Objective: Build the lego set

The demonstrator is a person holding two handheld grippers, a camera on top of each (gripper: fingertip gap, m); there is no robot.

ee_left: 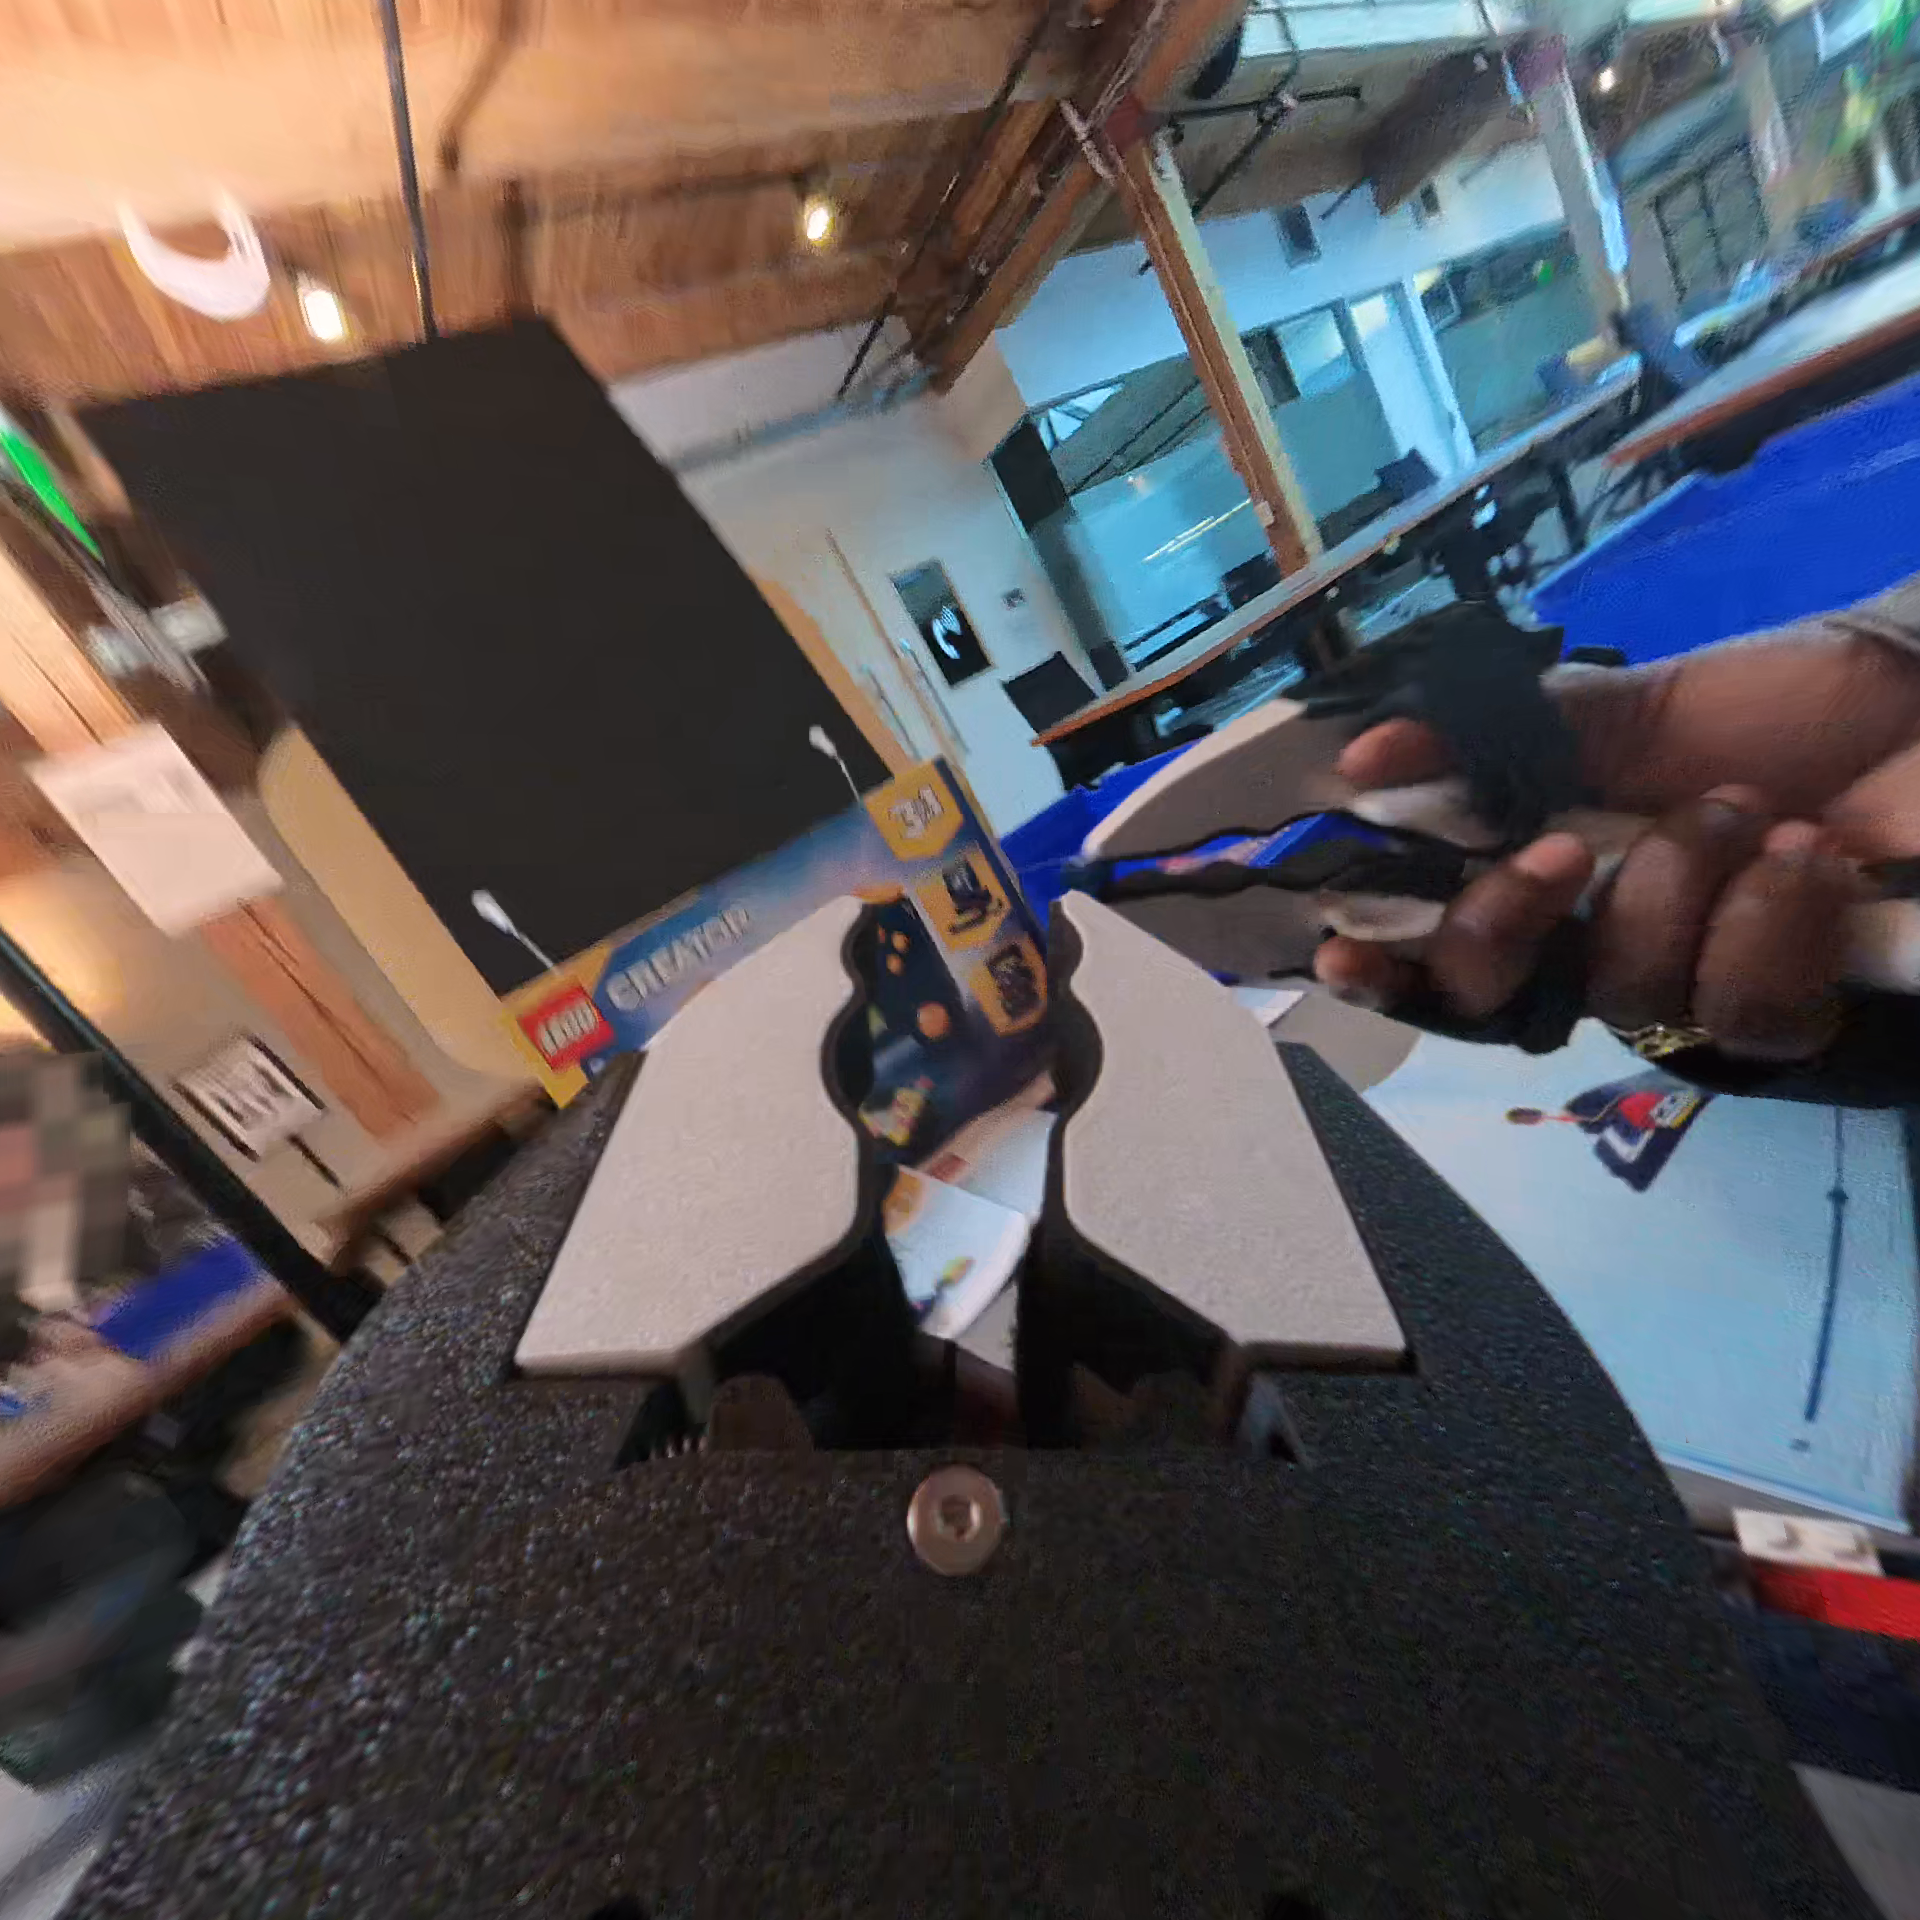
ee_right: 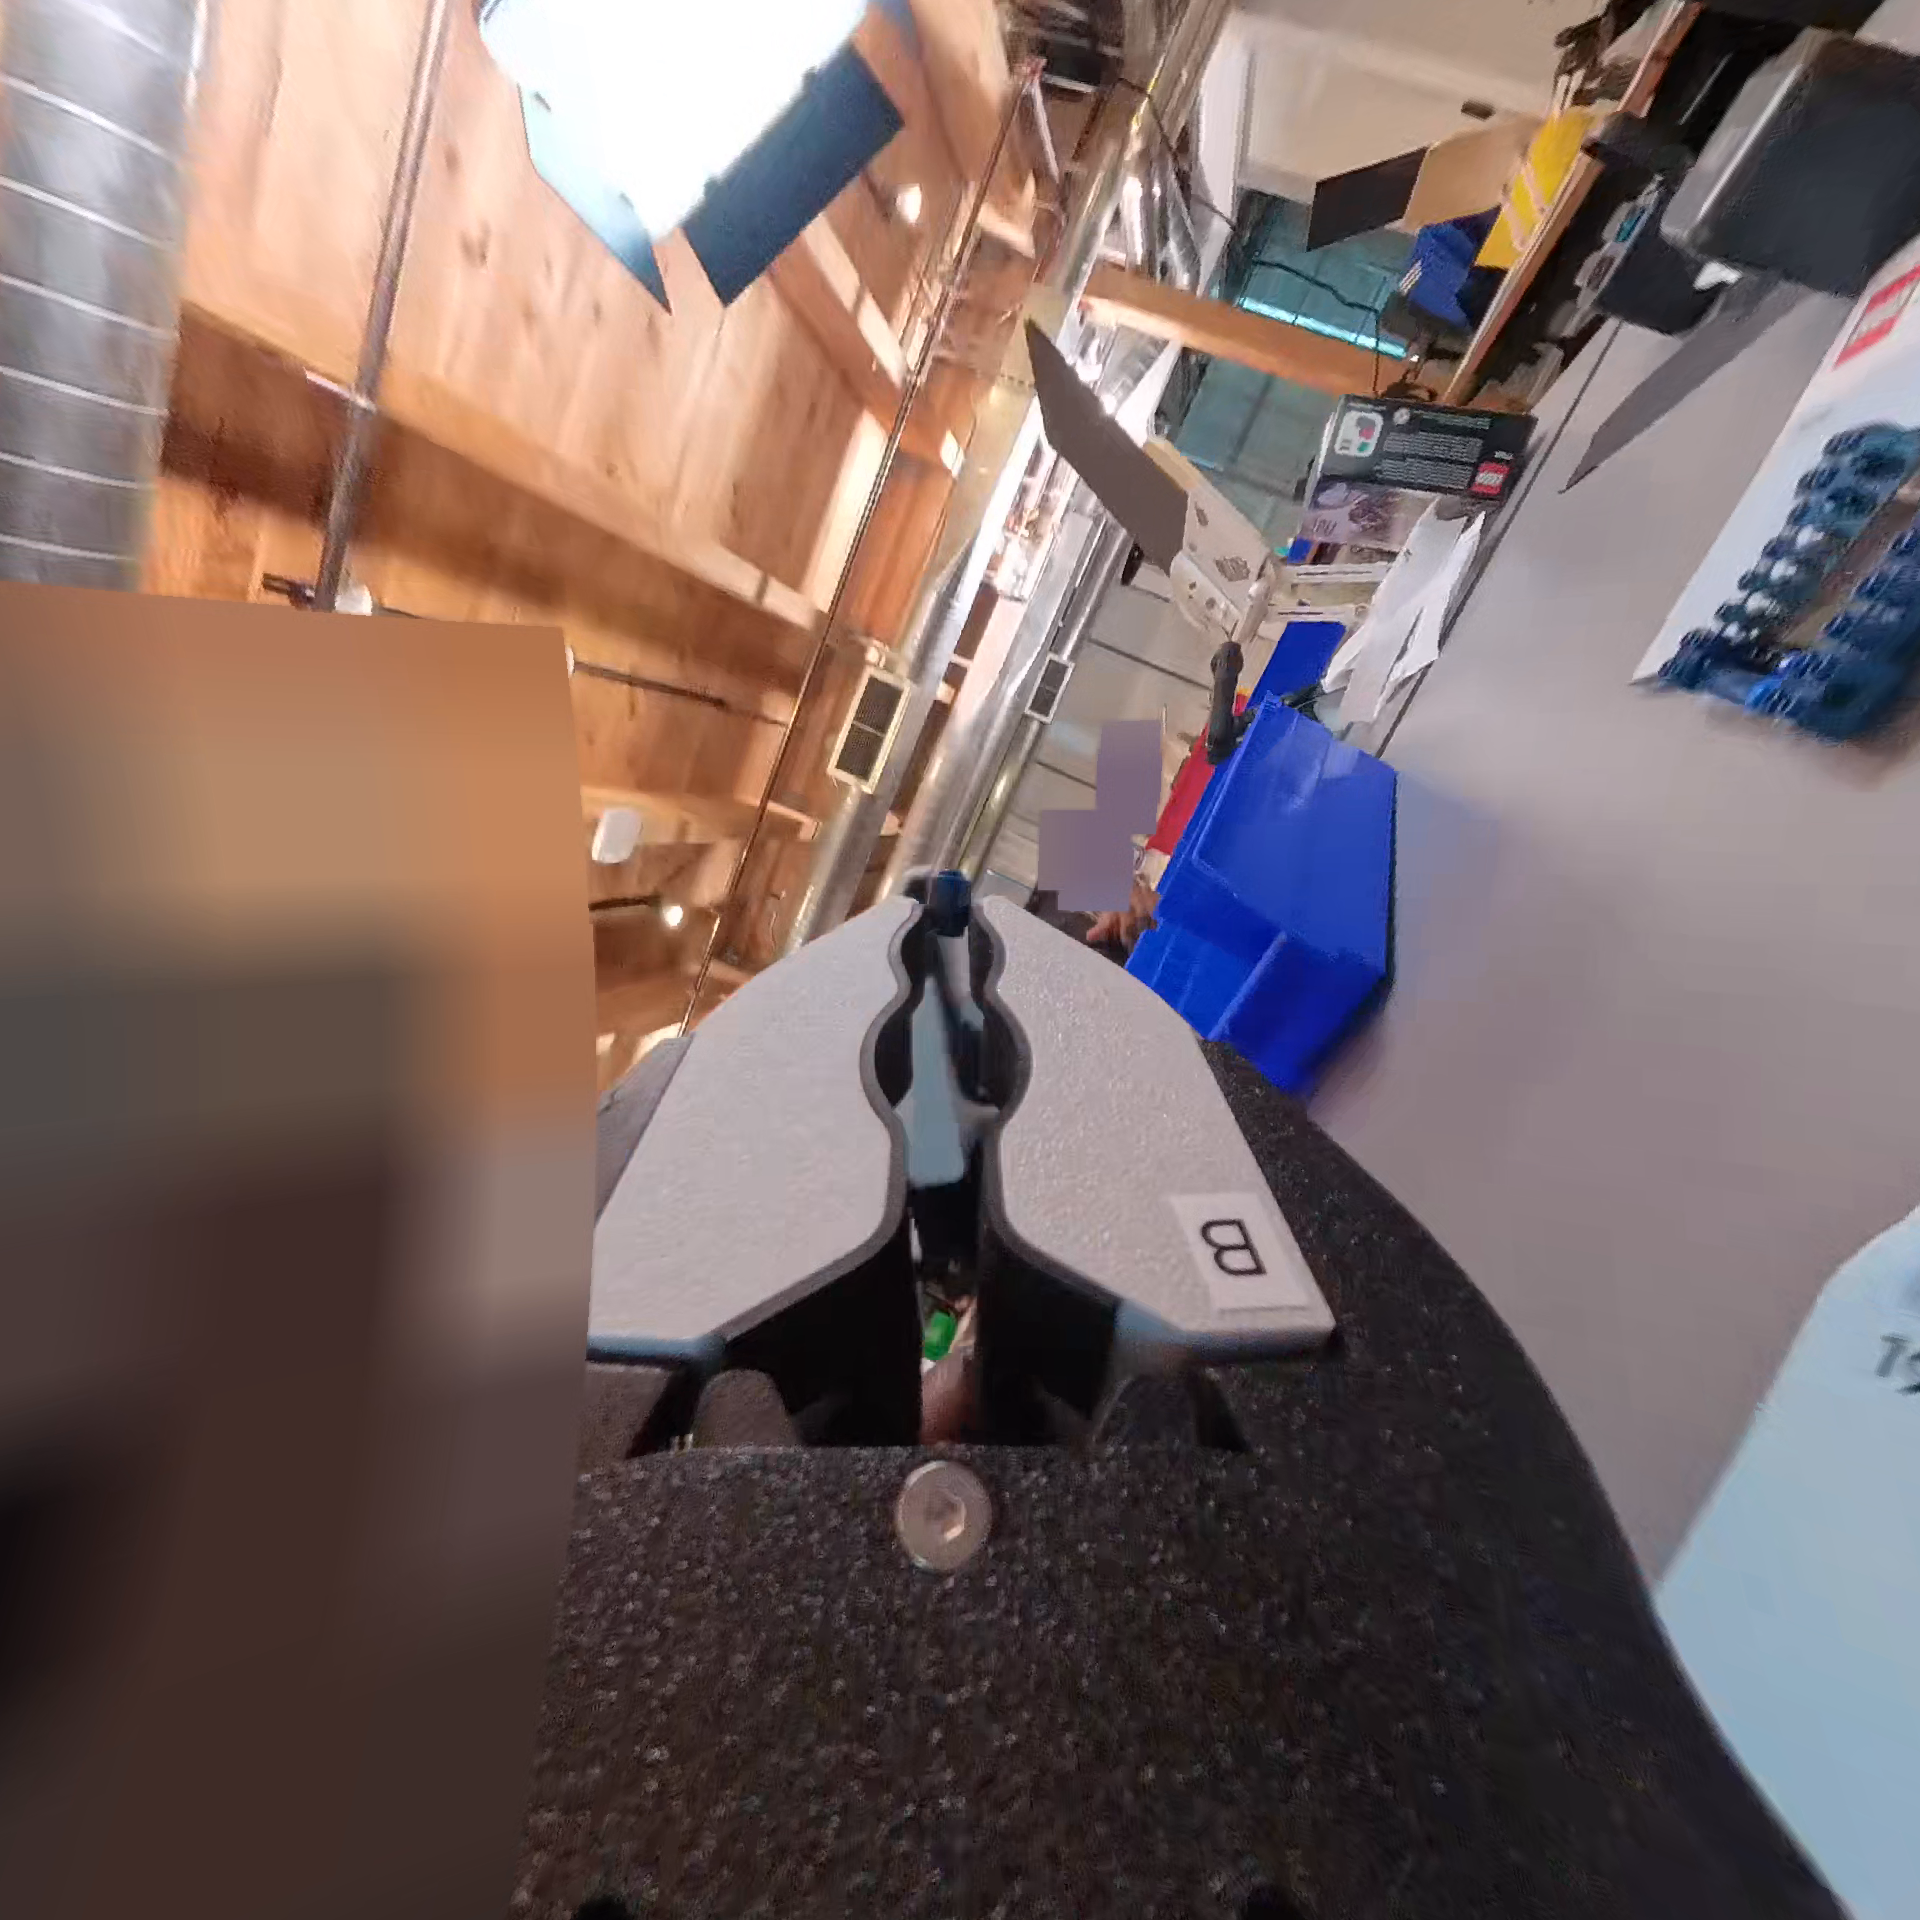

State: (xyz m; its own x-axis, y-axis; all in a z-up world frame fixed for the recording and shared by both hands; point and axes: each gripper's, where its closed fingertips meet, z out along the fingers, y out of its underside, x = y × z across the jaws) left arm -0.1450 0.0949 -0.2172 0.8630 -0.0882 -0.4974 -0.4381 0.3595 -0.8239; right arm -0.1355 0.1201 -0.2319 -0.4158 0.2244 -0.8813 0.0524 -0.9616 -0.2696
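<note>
My left gripper is open with nothing between its pads. Through the gap I see the front of a blue and yellow toy brick box, which stands beyond the fingers. A leaflet lies on the table below the gap. My right gripper is shut on a slim grey and black piece with a dark blue peg poking out past the fingertips. The right gripper also shows in the left wrist view, held by a hand in a black fingerless glove, with the blue of the piece showing between its fingers.
A blue bin stands on the grey table. A white sheet with dark blue round pieces lies at the right, and a black box stands farther back. A pale sheet covers the table. A black panel stands behind the box.
</note>
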